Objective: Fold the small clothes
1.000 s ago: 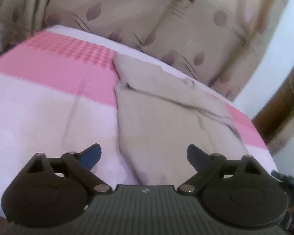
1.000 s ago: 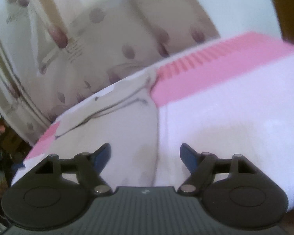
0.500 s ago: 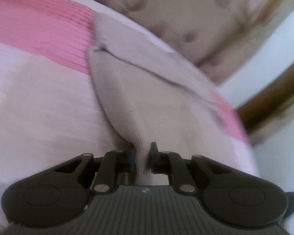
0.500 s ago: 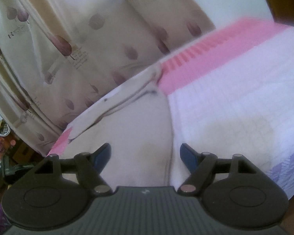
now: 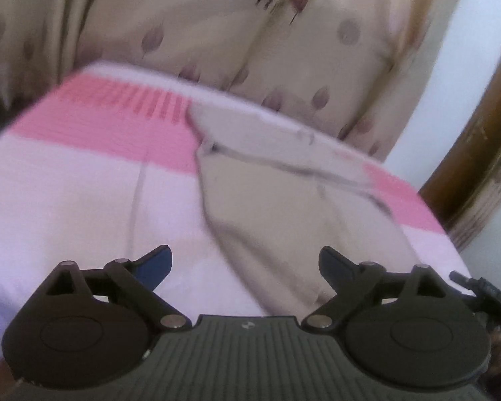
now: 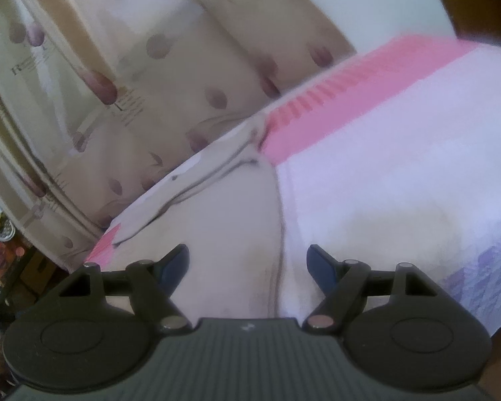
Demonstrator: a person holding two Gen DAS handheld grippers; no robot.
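A small beige garment (image 5: 284, 207) lies flat on the bed's pink and white sheet (image 5: 83, 200), its dark-edged fold running across the far end. My left gripper (image 5: 245, 260) hovers over the garment's near end; its jaws are opening and stand wide, with cloth under the gap but not pinched. In the right wrist view the same garment (image 6: 217, 227) lies to the left of a seam line. My right gripper (image 6: 247, 260) is open above its near edge, with neither pad on the cloth.
A beige curtain (image 5: 284, 50) with a leaf print hangs close behind the bed's far edge. A brown wooden frame (image 5: 477, 153) and a white wall stand at the right. Dark clutter (image 6: 3, 250) sits low beyond the bed's left side.
Half a second ago my left gripper was shut on the garment's near edge. It has now let go, opened wide and drawn back. The right gripper stayed open and hardly moved.
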